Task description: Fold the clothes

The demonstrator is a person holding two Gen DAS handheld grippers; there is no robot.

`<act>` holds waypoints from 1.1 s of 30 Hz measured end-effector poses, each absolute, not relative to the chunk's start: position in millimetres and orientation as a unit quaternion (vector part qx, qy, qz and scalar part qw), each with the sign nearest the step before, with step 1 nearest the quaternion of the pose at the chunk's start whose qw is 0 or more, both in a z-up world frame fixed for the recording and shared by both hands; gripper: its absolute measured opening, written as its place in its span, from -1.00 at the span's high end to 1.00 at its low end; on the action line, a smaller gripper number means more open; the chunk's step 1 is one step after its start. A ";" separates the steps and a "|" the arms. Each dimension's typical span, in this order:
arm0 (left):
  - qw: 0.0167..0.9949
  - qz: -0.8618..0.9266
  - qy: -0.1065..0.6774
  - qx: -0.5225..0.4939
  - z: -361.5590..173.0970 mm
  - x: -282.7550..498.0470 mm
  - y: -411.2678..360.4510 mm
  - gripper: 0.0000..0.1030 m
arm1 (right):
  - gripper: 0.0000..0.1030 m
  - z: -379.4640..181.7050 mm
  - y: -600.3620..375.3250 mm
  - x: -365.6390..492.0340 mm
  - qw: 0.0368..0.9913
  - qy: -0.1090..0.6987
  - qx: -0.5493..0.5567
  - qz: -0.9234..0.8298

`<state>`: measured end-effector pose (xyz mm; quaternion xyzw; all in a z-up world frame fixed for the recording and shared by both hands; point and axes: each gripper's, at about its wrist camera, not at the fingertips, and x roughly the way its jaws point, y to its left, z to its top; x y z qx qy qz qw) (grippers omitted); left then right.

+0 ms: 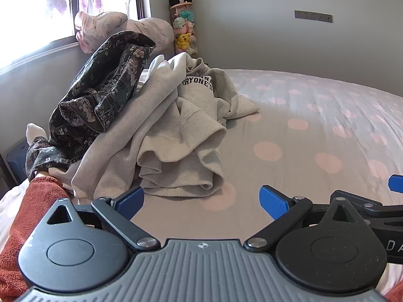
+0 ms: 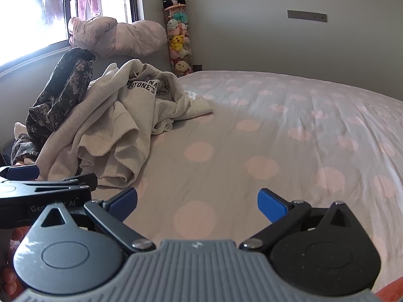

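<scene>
The left gripper (image 1: 201, 201) hovers low over the bed (image 1: 314, 130), jaws spread wide with nothing between them. The right gripper (image 2: 197, 202) is the same: jaws spread, empty, bare polka-dot sheet below.

The grey sweatshirt (image 1: 176, 136) lies crumpled on the bed, its ribbed hem just beyond the left jaws at about 11 o'clock and very near the left blue fingertip (image 1: 131, 201). From the right wrist view the sweatshirt (image 2: 113, 130) sits at 10 o'clock, well apart from those jaws. Its printed chest faces up and toward 1 o'clock; the heap's long axis runs from the near hem back toward the wall at 11 o'clock. A dark floral garment (image 1: 100, 90) is draped over its left side at 10 o'clock, touching it.

From 12 through 3 o'clock the sheet is open. The bed's left edge lies at 9 o'clock, by a terracotta sleeve (image 1: 32, 216). A tube of plush toys (image 1: 183, 25) stands in the far corner at 12 o'clock.
</scene>
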<state>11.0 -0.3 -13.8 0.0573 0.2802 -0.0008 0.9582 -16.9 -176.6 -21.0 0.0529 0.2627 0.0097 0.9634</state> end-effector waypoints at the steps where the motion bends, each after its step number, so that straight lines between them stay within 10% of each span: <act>1: 0.958 0.000 0.281 0.057 -14.1 11.3 0.2 -0.94 | -0.99 -21.1 -176.0 -16.2 0.963 0.263 0.052 0.010; 33: 0.948 0.069 0.299 0.087 -23.9 136.2 63.0 -0.88 | -0.89 -18.4 -119.1 112.4 0.956 0.275 -0.004 0.102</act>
